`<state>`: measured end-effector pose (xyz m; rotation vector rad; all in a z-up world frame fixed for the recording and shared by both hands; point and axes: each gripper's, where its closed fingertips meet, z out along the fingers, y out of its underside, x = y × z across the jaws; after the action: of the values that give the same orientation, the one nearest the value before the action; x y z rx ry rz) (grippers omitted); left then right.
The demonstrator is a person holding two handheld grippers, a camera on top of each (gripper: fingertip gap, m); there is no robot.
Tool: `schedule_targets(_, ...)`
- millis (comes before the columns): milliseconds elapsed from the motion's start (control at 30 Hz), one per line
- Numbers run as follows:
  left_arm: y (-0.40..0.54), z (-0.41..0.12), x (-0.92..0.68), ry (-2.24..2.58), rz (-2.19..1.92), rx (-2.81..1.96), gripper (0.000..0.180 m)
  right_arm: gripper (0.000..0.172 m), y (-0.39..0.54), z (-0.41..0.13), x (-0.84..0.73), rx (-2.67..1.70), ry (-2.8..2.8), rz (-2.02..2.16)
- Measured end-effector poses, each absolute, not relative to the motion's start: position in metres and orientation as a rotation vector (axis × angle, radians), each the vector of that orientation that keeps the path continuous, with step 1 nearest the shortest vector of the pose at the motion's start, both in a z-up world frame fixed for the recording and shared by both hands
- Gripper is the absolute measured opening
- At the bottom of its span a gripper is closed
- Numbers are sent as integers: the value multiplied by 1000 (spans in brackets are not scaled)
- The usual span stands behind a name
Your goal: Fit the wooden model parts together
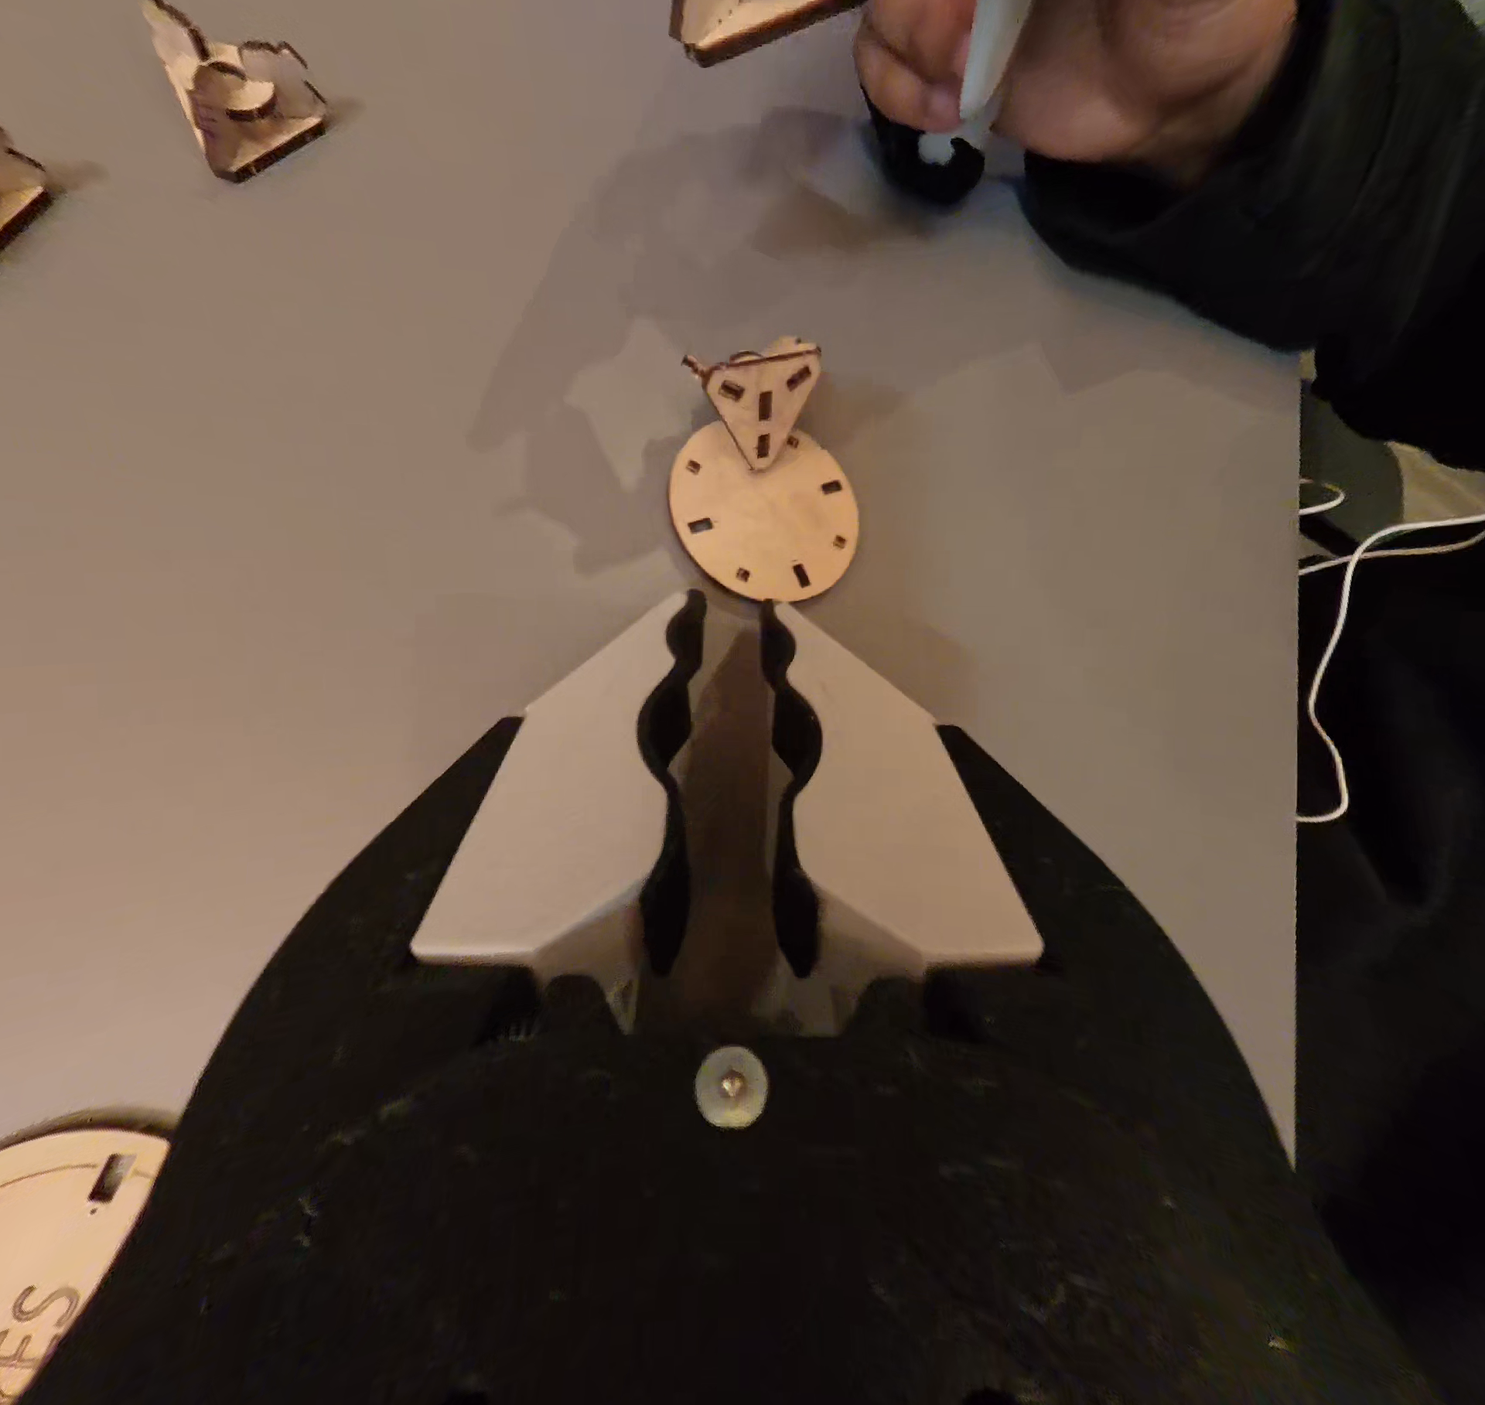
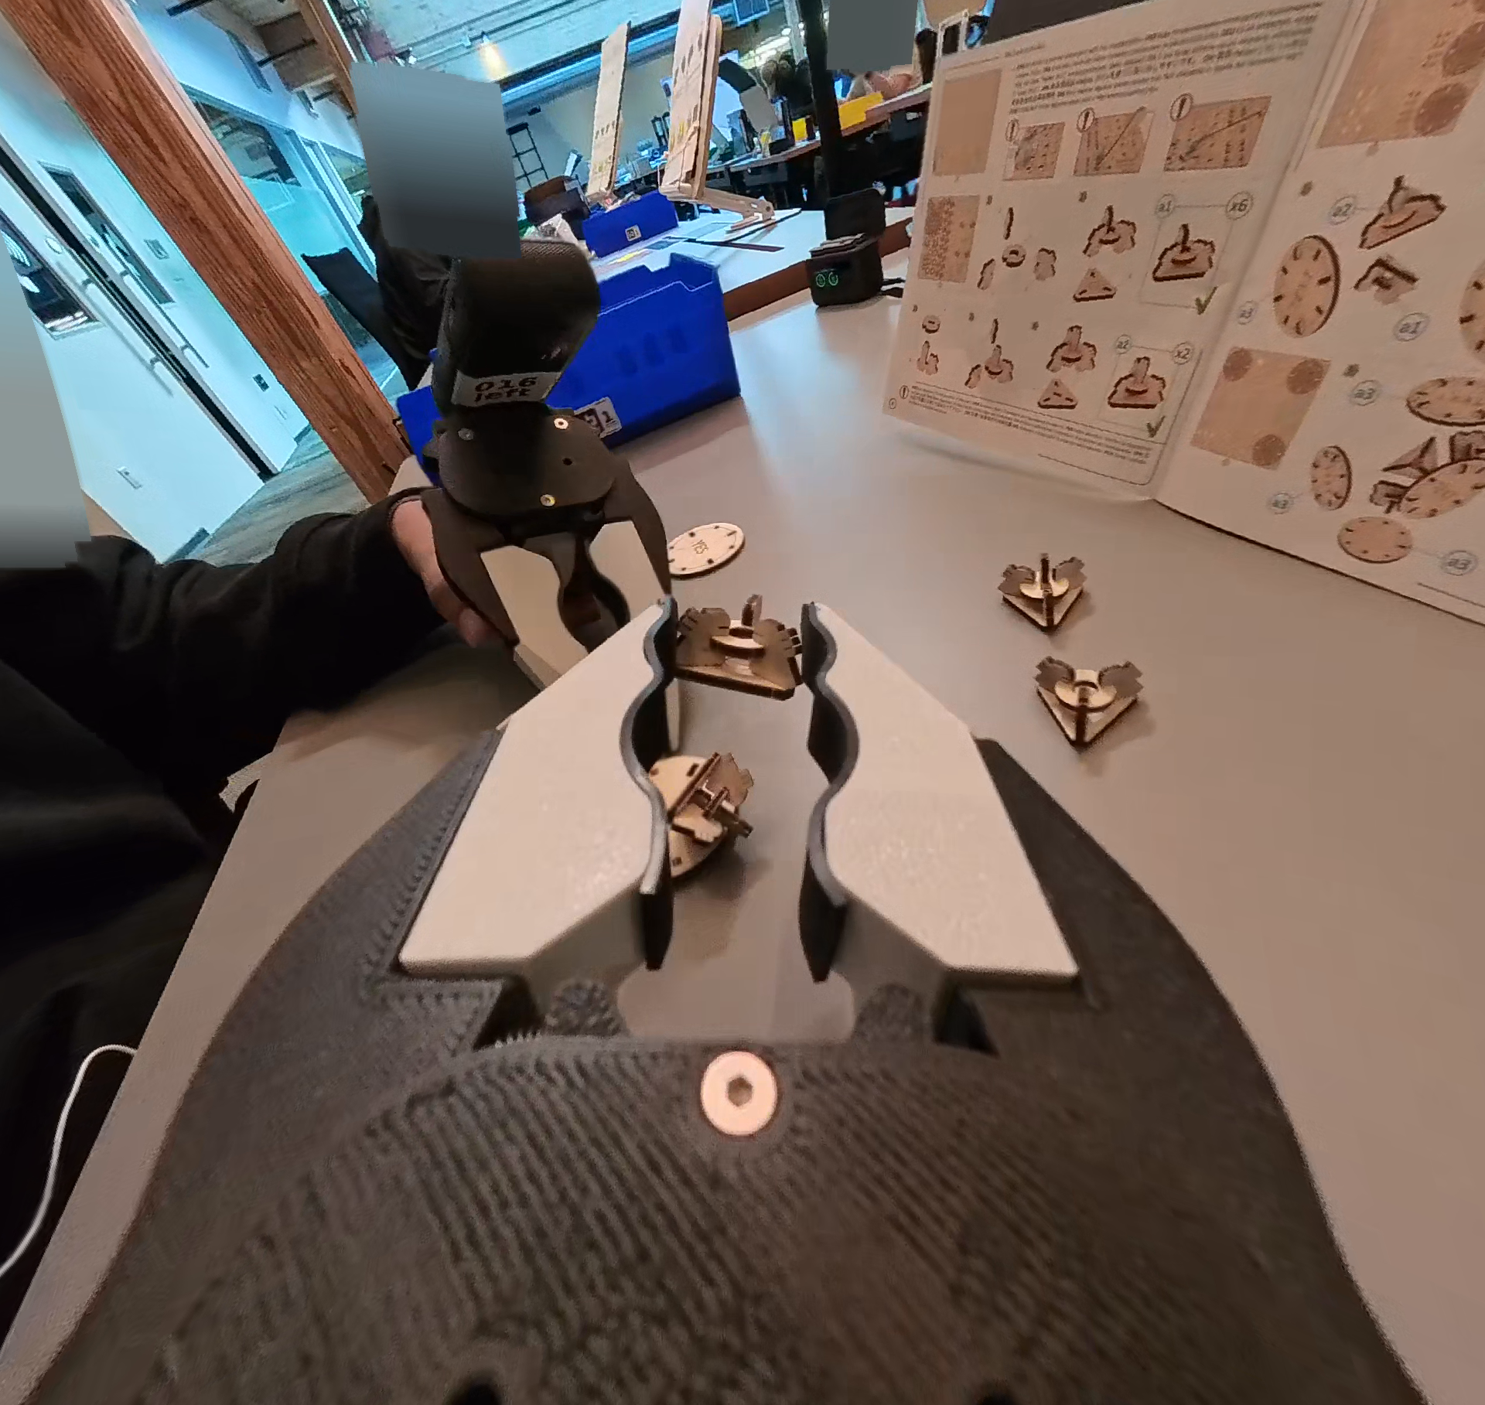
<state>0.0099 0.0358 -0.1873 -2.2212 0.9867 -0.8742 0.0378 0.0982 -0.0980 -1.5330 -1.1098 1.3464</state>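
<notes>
gripping a wooden triangular piece [image 2: 735,655], right gripper [image 2: 735,647]

Left gripper [image 1: 733,603] pointing steeply down at the desk [image 1: 321,483], jaws narrowly parted, nothing between the tips. Right gripper [image 2: 735,647] clamped on a triangular wooden piece [image 2: 735,655] (pads pressing both sides), lifted clear.

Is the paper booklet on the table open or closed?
Open. The booklet is spread, showing two facing pages of drawings, standing propped on the table.
</notes>
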Motion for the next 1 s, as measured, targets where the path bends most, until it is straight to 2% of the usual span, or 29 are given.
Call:
schedule_targets(133, 31, -184, 15, 1004, -925, -2198, 8, 29, 92, -93, 37, -1498, -1151, 1326)
schedule_targets(233, 36, -181, 15, 963, -905, -2187, 22, 29, 85, -90, 35, -1484, -1154, 1393)
schedule_targets(433, 31, -185, 20, 977, -922, -2217, 30, 29, 79, -101, 31, -1513, -1205, 1446)
schedule_targets(733, 10, -176, 36, 1087, -1038, -2142, 28, 29, 72, -107, 32, -1579, -1235, 1522)
schedule_targets(1000, 43, -122, 19, 801, -1114, -1912, 20, 29, 43, -111, 25, -1544, -1390, 1587)
